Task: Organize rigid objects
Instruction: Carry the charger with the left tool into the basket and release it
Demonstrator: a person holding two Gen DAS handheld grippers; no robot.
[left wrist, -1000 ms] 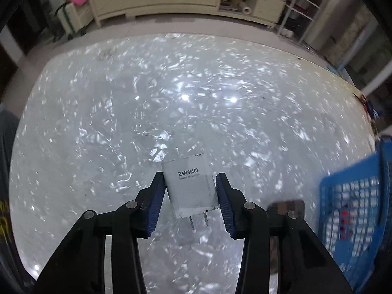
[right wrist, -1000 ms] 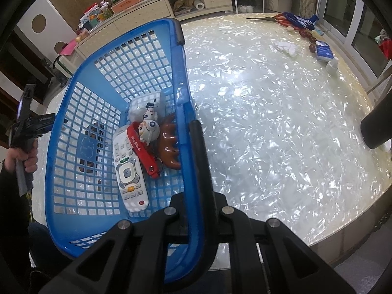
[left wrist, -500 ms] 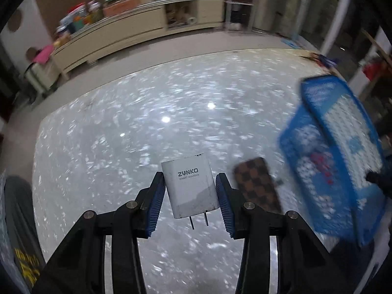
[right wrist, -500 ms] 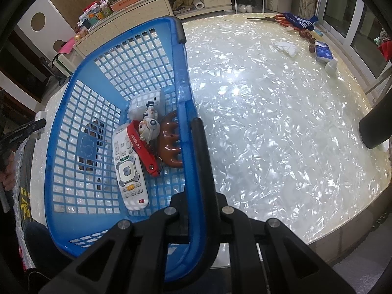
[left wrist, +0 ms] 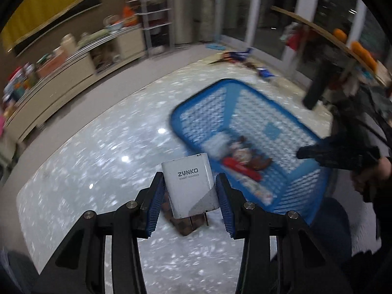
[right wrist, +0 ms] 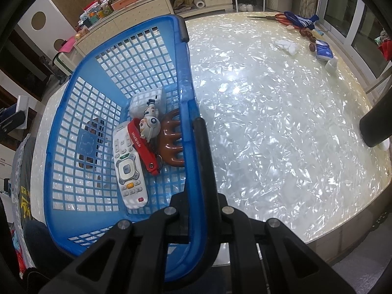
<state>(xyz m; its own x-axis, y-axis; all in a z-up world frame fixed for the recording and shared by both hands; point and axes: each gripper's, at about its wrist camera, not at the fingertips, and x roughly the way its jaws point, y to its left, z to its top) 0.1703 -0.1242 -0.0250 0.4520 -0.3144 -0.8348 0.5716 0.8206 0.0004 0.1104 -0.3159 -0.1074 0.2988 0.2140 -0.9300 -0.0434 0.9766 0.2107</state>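
Left tool (left wrist: 191,197): blue-padded fingers clamped on the sides of a white rectangular ZUNKO wall charger (left wrist: 189,185), prongs pointing back toward the camera. Charger held in the air above the glossy pearl-flecked white table (left wrist: 85,161), just left of the blue plastic mesh basket (left wrist: 289,120). Brown checkered flat object (left wrist: 186,225) lies on the table beneath the charger.

Right tool (right wrist: 197,169): closed together on the basket's near rim (right wrist: 188,112), one finger inside, one outside. Basket contents: white remote control (right wrist: 128,169), small cartoon figure keychain with red strap (right wrist: 147,132), brown plastic claw hair clip (right wrist: 171,139), white boxy item (right wrist: 147,100). Left-wrist view motion-blurred.
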